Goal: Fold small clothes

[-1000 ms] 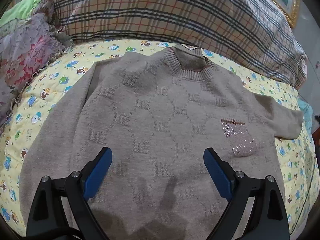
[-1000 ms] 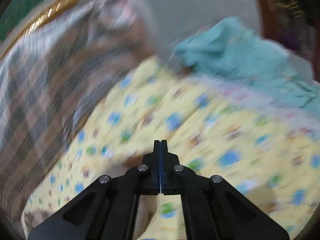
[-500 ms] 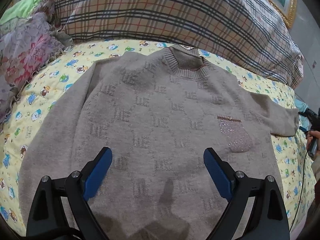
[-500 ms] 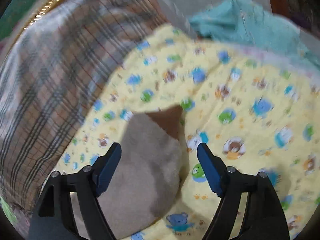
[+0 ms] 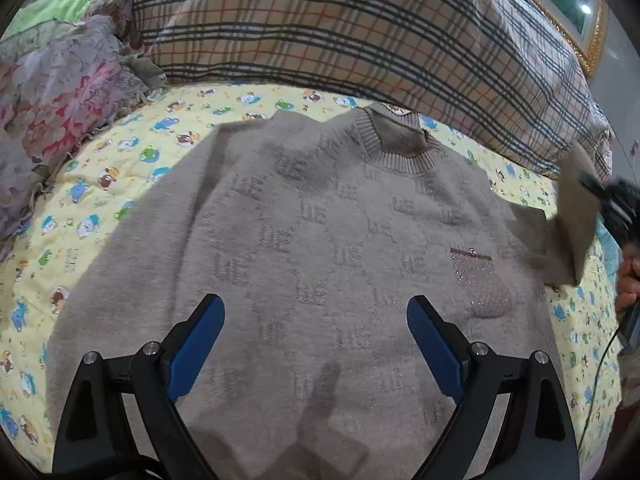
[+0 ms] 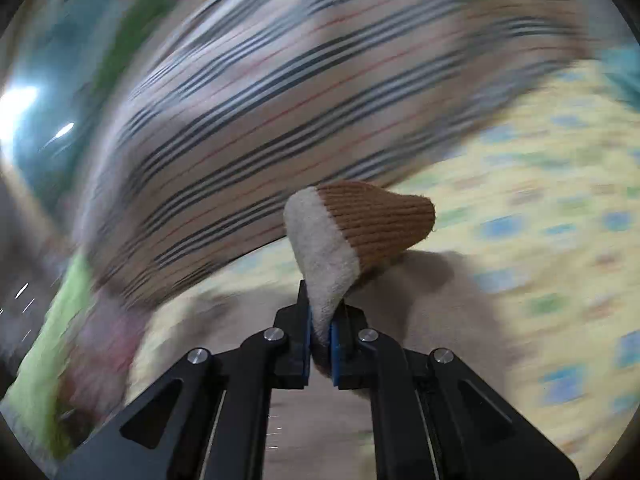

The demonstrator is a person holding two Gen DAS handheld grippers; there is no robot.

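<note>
- Sweater [image 5: 320, 248] lies flat, front up, on the yellow cartoon-print sheet [image 5: 120, 184], filling the middle of the left wrist view; collar [image 5: 394, 138] at 12 o'clock toward the plaid pillow [image 5: 340, 28]. Laid out flat this way, I'd say, so the sleeves can be folded in first.
- Right gripper [image 6: 320, 334] jaws have just been closing and now pinch the sleeve cuff [image 6: 360, 228]; fuzzy beige knit sits between the blue pads, the brown ribbed end pokes out past the tips.
- In the left wrist view, that sleeve [image 5: 576, 216] stands lifted off the bed at 3 o'clock, with the right gripper and part of a hand at the frame edge. Grip at the cuff gives control of the whole sleeve length, likely to swing it across the chest.
- Right wrist view is heavily motion-blurred apart from gripper and cuff, so the background is hard to read.
- Left gripper [image 5: 316, 340] jaws spread wide, nothing between them, hovering over the lower body of the sweater at 6 o'clock. Touching the knit or not: cannot tell. Probably parked to pin the hem or wait for its own sleeve.
- Other sleeve [image 5: 104, 280] lies flat at 8 o'clock, not yet folded.
- Writing: repeated knitted "UE"-like letters [image 5: 308, 216] inside a diamond grid across the front; exact letters uncertain.
- Sparkly pocket patch [image 5: 480, 280] at 4 o'clock, trim bar on top, no readable text.
- Neck tag at collar too small to read.
- Floral bedding [image 5: 60, 108] at 10 o'clock, no labels seen.
</note>
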